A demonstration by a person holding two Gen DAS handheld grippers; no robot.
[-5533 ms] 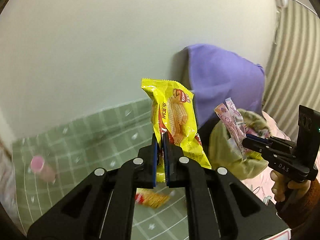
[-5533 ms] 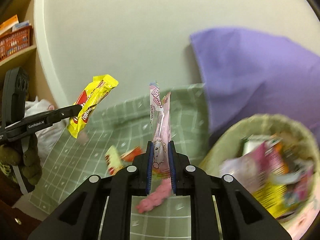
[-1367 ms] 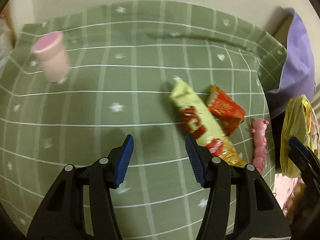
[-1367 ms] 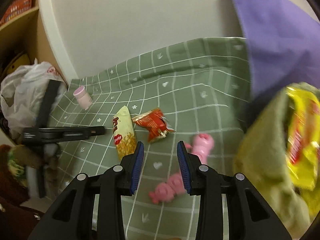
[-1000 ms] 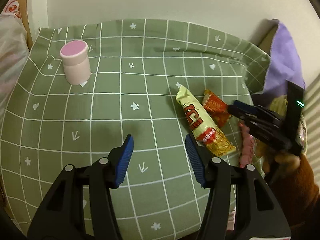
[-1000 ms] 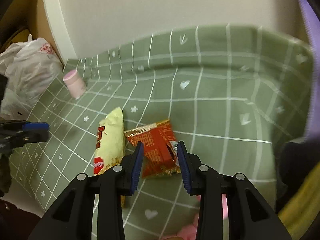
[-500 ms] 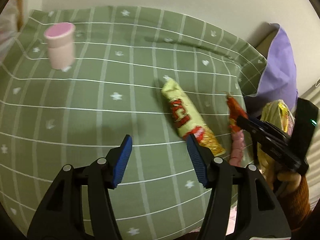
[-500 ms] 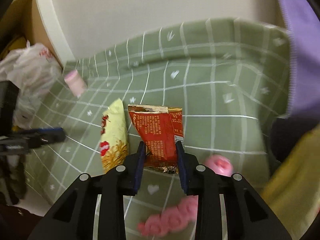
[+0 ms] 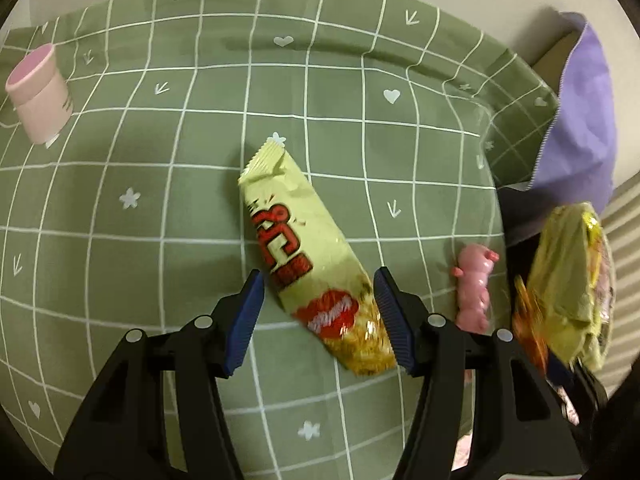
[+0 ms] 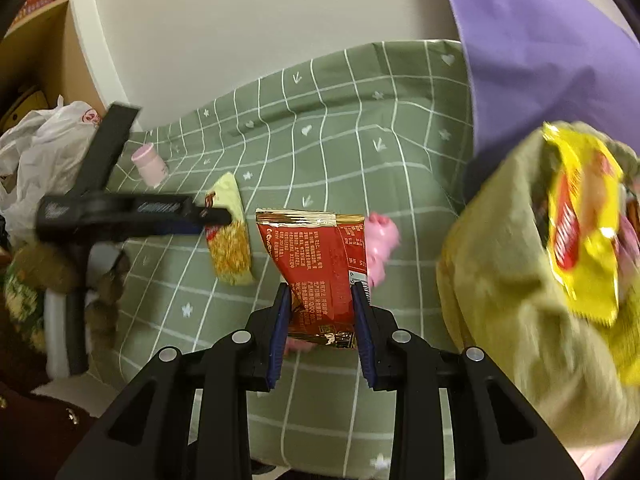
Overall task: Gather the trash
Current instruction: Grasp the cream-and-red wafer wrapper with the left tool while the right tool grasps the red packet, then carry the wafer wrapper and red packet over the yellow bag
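A pale yellow snack packet (image 9: 308,264) lies on the green checked cloth (image 9: 160,200). My left gripper (image 9: 320,312) is open, its jaws on either side of the packet's near end. The packet also shows in the right wrist view (image 10: 230,236). My right gripper (image 10: 322,312) is shut on a red snack wrapper (image 10: 320,256) and holds it above the cloth. The olive trash bag (image 10: 520,280) stands at the right with a yellow wrapper (image 10: 584,220) in its mouth. In the left wrist view the bag (image 9: 568,280) is at the right edge.
A pink pig toy (image 9: 474,288) lies between the packet and the bag. A pink cup (image 9: 38,92) stands at the cloth's far left. A purple pillow (image 10: 540,32) leans on the wall at the right. A white plastic bag (image 10: 36,152) and shelves are at the left.
My left gripper has moved down to the yellow packet, which now lies between its jaws. My right gripper has lifted the red wrapper and carried it toward the trash bag.
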